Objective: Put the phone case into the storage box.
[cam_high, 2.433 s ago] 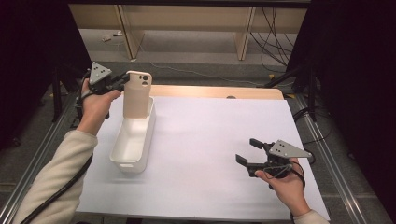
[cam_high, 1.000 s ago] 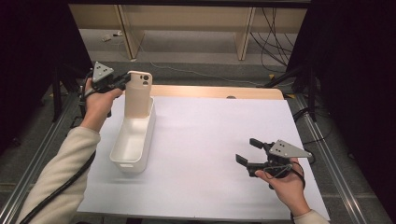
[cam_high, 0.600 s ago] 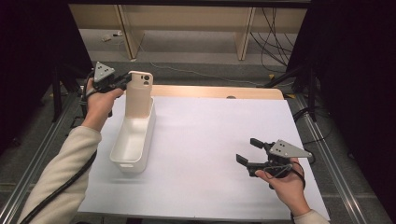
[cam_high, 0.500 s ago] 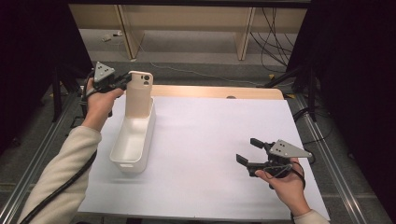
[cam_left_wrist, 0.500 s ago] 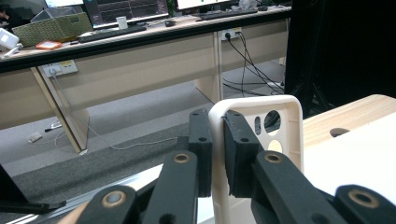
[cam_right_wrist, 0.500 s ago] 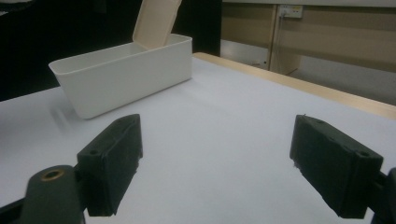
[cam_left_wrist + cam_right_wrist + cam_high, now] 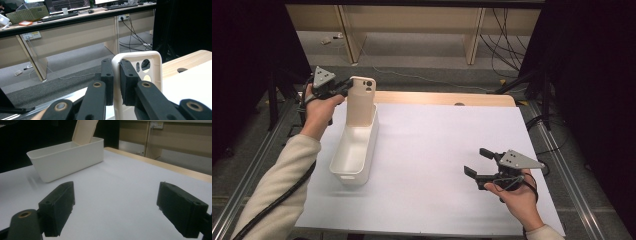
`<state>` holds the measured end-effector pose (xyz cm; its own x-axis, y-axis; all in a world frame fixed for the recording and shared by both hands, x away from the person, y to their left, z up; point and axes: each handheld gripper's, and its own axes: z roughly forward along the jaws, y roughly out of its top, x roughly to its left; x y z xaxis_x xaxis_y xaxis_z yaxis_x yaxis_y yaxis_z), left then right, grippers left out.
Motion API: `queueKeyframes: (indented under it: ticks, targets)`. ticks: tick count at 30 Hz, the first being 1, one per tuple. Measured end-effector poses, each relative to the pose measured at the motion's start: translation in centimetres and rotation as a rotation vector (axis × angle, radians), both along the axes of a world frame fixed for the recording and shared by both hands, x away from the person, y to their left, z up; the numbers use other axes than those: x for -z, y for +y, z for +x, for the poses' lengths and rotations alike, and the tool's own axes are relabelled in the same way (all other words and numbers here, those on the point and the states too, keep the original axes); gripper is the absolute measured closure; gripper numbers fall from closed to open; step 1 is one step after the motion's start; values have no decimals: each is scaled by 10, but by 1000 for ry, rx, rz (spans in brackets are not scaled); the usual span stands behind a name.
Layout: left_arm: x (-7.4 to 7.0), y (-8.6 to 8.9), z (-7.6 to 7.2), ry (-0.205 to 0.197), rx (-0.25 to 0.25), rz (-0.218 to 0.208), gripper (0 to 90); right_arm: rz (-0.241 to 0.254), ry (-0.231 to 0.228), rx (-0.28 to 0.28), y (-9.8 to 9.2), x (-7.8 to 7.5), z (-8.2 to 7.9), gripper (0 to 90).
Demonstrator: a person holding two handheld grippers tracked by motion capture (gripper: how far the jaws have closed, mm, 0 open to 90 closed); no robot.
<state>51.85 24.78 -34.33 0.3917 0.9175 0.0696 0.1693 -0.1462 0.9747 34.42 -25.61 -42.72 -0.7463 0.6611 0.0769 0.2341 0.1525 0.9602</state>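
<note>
A cream phone case (image 7: pixel 361 100) stands upright in the far end of a long white bin (image 7: pixel 354 150) at the table's left. My left gripper (image 7: pixel 343 89) is shut on the case's top left edge; in the left gripper view the two pads clamp the case's rim (image 7: pixel 116 75), with camera cutouts showing to the right. My right gripper (image 7: pixel 477 162) rests low over the white table cover at the right, jaws wide open with nothing between them (image 7: pixel 115 210). From the right gripper view the bin (image 7: pixel 67 157) and the leaning case (image 7: pixel 85 130) lie farther off.
The white cover (image 7: pixel 437 150) spreads between bin and right hand. A wooden table edge (image 7: pixel 447 97) runs along the far side. Beyond it are desk legs and floor cables (image 7: pixel 507 35). Metal rails flank the table on both sides.
</note>
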Motion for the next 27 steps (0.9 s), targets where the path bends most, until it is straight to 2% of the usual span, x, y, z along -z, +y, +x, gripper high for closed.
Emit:
queueKeyframes:
  ticks: [2, 3, 5, 6, 8, 11, 14, 15, 18, 19, 20, 21, 23, 24, 25, 26, 27]
  targets:
    - [0, 0, 0, 1, -1, 1, 822, -21, 4, 8, -1, -1, -1, 159]
    - [0, 0, 0, 2, -2, 0, 822, -45, 22, 4, -3, -2, -2, 158]
    - [0, 1, 0, 1, -3, -1, 822, -46, 21, 7, -3, -2, -2, 157]
    - [0, 1, 0, 1, -4, -2, 822, -4, 2, -1, 0, 0, 0, 157]
    - [0, 0, 1, 1, -5, -2, 822, -2, 2, -1, 0, 0, 0, 157]
    - [0, 0, 2, 3, -3, 1, 822, -19, -28, 3, -2, -1, 1, 157]
    - [1, -1, 3, 5, -1, 2, 822, -27, -21, 9, -3, -2, 0, 157]
    - [2, -2, 3, 5, -3, 0, 822, -23, 3, 9, -2, -3, -1, 157]
    - [1, -2, 5, 5, -4, 2, 822, -20, 6, 9, -2, -3, -1, 157]
    - [1, -2, 5, 5, -5, 0, 822, -39, 18, 10, -3, -4, -2, 157]
    - [1, -2, 6, 4, -5, 0, 822, 3, 5, 2, -1, -2, -1, 157]
    - [2, -2, 6, 5, -5, 0, 822, -19, 6, 5, -3, -3, -1, 157]
    - [2, -3, 7, 8, -6, 1, 822, -19, 7, 4, -3, -3, -1, 158]
    - [2, -3, 7, 7, -7, 0, 822, -46, 20, 11, -3, -4, -2, 157]
    - [2, -3, 8, 9, -6, 1, 822, -21, -1, 7, -2, -3, -1, 157]
    - [2, -3, 8, 9, -6, 0, 822, -15, 3, 0, -2, -2, -1, 157]
    - [2, -4, 8, 9, -6, -3, 822, -37, -12, 5, -3, -3, 0, 157]
